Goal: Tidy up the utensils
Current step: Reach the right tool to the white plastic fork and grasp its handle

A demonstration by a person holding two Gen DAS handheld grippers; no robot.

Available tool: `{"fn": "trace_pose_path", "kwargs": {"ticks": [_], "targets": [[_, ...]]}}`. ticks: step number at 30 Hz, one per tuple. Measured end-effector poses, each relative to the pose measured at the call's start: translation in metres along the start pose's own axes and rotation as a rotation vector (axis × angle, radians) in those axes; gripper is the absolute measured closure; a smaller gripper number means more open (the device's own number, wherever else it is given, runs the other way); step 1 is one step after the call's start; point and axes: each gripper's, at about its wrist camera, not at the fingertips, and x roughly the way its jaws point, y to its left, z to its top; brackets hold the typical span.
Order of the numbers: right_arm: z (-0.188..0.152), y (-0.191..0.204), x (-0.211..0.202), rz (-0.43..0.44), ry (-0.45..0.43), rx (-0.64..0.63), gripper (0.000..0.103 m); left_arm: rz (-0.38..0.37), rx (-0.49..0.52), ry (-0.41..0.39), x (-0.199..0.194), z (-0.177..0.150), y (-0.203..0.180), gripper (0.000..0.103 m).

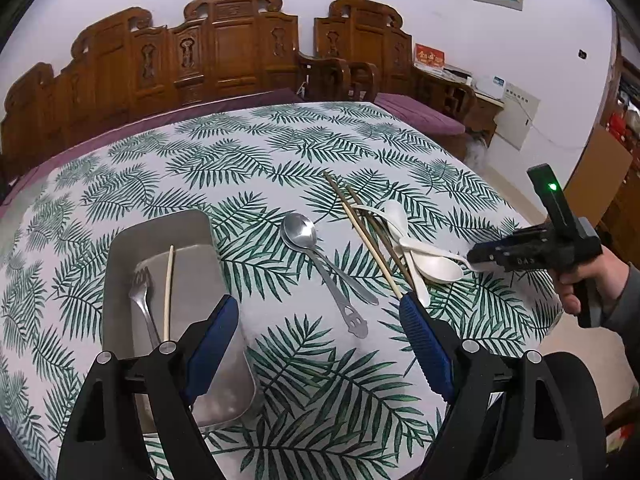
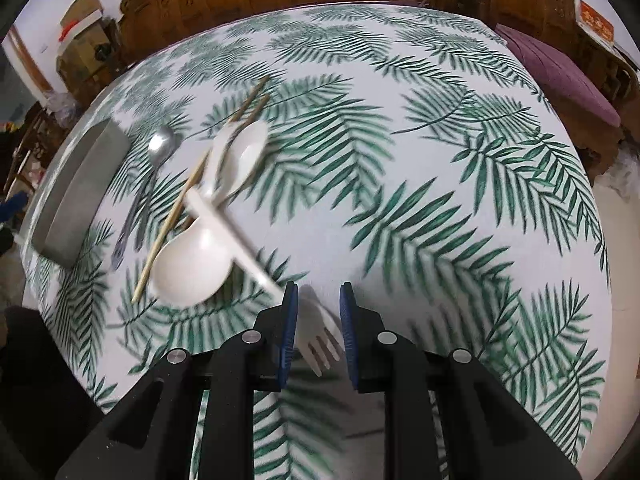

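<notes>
A grey metal tray on the leaf-print cloth holds a metal fork and one chopstick. My left gripper is open and empty above the tray's near right side. Two metal spoons, several chopsticks and white plastic spoons lie to its right. My right gripper is partly closed with a white plastic fork between its jaws; whether the pads touch it is unclear. A white spoon lies just left of it. The tray is at far left.
Carved wooden benches with purple cushions stand behind the table. The table edge runs close on the right, below the hand holding the right gripper. Cardboard boxes sit at the far left of the right wrist view.
</notes>
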Motion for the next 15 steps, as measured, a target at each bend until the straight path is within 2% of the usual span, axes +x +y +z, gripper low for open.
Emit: {"fn": "trace_pose_path", "kwargs": {"ticks": [2, 5, 7, 12, 15], "targets": [[-0.003, 0.009, -0.003, -0.014, -0.004, -0.033, 0.077, 0.0, 0.003, 0.002, 0.001, -0.001, -0.002, 0.024], [-0.001, 0.02, -0.004, -0.055, -0.025, -0.093, 0.066, 0.003, 0.014, 0.005, 0.002, -0.002, -0.005, 0.024], [0.002, 0.024, -0.002, -0.067, -0.029, -0.119, 0.065, 0.003, 0.015, 0.004, 0.003, -0.002, -0.005, 0.024], [0.009, 0.028, 0.013, -0.092, -0.007, -0.173, 0.066, 0.009, 0.019, 0.009, 0.004, -0.004, -0.007, 0.024], [0.01, 0.03, 0.016, -0.09, -0.016, -0.193, 0.078, 0.015, 0.027, 0.011, 0.006, -0.005, -0.011, 0.024]]}}
